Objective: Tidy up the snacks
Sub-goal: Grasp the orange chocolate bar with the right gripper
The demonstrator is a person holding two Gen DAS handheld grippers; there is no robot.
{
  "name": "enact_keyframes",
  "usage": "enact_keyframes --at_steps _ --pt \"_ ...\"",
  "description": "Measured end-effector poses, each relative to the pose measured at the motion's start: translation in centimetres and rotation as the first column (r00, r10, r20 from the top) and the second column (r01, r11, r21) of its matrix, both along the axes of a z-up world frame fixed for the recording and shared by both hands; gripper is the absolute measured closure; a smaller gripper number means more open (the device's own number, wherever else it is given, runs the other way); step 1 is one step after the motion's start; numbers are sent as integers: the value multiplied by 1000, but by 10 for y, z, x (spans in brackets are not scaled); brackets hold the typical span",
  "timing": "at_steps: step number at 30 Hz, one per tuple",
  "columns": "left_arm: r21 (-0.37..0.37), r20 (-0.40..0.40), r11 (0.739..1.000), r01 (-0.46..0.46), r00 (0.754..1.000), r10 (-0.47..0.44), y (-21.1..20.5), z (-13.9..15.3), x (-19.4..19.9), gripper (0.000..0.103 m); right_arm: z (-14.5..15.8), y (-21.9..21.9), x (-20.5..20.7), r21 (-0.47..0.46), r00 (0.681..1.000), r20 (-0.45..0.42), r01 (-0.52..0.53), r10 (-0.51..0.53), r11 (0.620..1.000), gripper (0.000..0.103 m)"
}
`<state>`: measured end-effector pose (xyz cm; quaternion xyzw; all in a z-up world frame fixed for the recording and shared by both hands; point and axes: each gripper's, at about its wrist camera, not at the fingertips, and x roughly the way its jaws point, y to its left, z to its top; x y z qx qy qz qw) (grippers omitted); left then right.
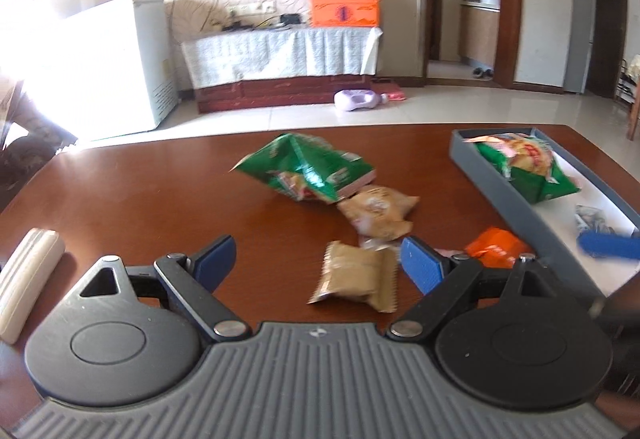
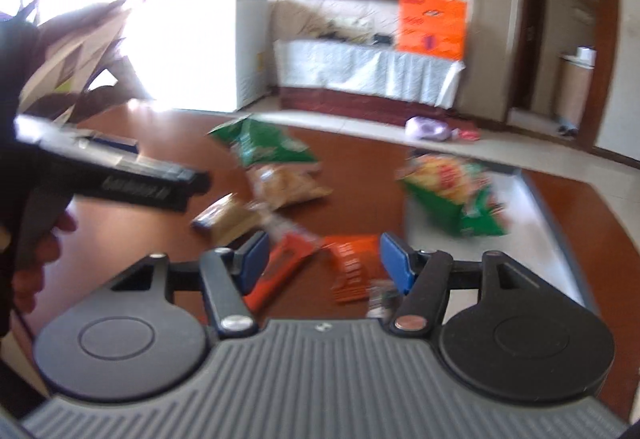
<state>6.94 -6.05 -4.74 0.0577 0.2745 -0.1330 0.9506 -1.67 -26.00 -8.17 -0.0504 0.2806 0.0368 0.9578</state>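
Two grippers, both unclenched: my left gripper (image 1: 316,263) gapes wide over a tan snack packet (image 1: 356,277) lying on the table (image 1: 140,195), touching nothing. My right gripper (image 2: 320,259), narrower, hovers above orange packets (image 2: 352,263) beside the grey tray (image 2: 556,223), gripping nothing.

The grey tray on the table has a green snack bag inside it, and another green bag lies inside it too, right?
Not quite. The grey tray holds one green snack bag, but the other green bag lies outside it, on the bare wooden table. The left wrist view shows this.
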Motion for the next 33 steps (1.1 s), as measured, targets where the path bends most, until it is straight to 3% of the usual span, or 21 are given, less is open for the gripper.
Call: enact_keyframes --at_steps 4,12,15,22,23,33 --pt "-14 2 1000 -13 1000 13 9 3 1 11 -18 25 11 -21 997 -73 -37 36 999 60" --pt "-16 3 1000 -1 1000 1 14 5 -2 11 -38 38 29 -4 989 -144 15 -16 1000 61" --pt "-21 -3 1000 -8 1000 8 16 6 -1 11 -46 39 37 -4 984 -175 33 -33 999 67" --pt "-12 -10 1000 5 1000 -5 13 3 -3 11 -49 38 44 20 986 -161 49 -45 999 69" --pt "-6 -10 1000 10 1000 -10 11 2 -4 11 -49 37 44 22 986 -164 44 -40 999 78" --pt "4 -22 999 32 999 -32 -16 -18 -29 11 -42 21 26 -16 980 -199 21 -24 1000 78"
